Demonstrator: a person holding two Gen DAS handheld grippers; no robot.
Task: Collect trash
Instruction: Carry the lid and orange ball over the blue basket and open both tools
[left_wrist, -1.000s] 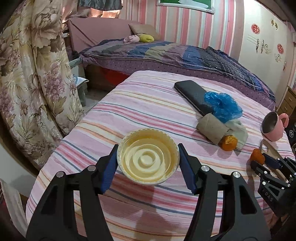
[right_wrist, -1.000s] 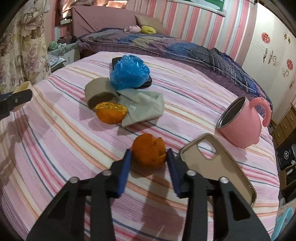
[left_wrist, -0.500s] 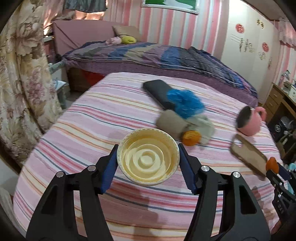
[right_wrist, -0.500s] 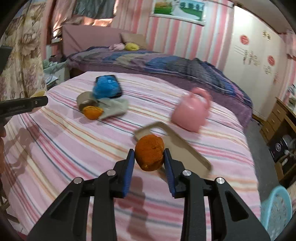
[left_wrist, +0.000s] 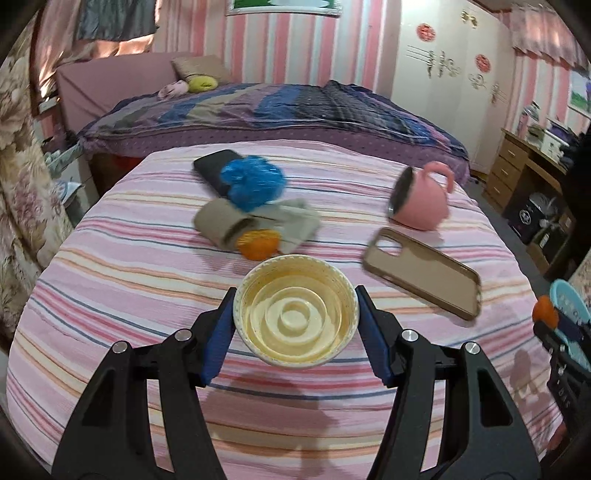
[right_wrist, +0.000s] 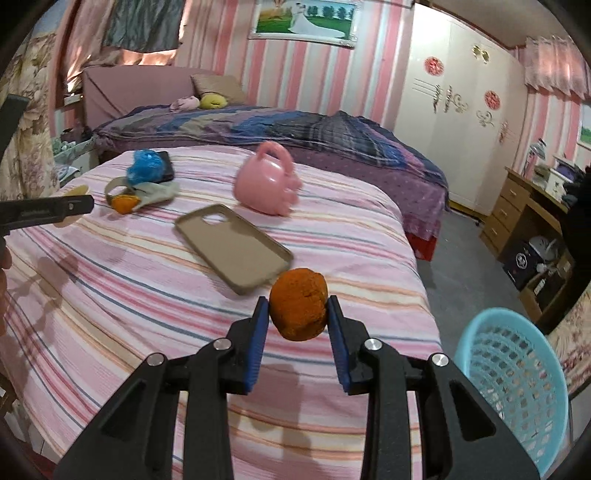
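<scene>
My left gripper (left_wrist: 295, 321) is shut on a cream paper cup (left_wrist: 295, 317), held above the striped table (left_wrist: 129, 266). My right gripper (right_wrist: 298, 314) is shut on an orange peel (right_wrist: 298, 303), held above the table's right side, left of a light blue basket (right_wrist: 513, 380) on the floor. Another orange peel (left_wrist: 258, 243) (right_wrist: 125, 203), a cardboard roll (left_wrist: 221, 223), a grey cloth (left_wrist: 295, 225) and a blue plastic bag (left_wrist: 255, 181) (right_wrist: 144, 166) lie together at the table's far side. The right gripper with its peel (left_wrist: 546, 316) shows at the right edge of the left view.
A tan phone case (left_wrist: 421, 271) (right_wrist: 232, 247) and a pink mug on its side (left_wrist: 421, 199) (right_wrist: 266, 188) lie on the table. A black phone (left_wrist: 212, 170) lies under the blue bag. A bed stands behind; a wooden desk (right_wrist: 524, 206) is at right.
My right gripper lifted the orange peel off the table and swung right, bringing the blue basket into view. My left gripper carried the cup rightward, toward the table's middle.
</scene>
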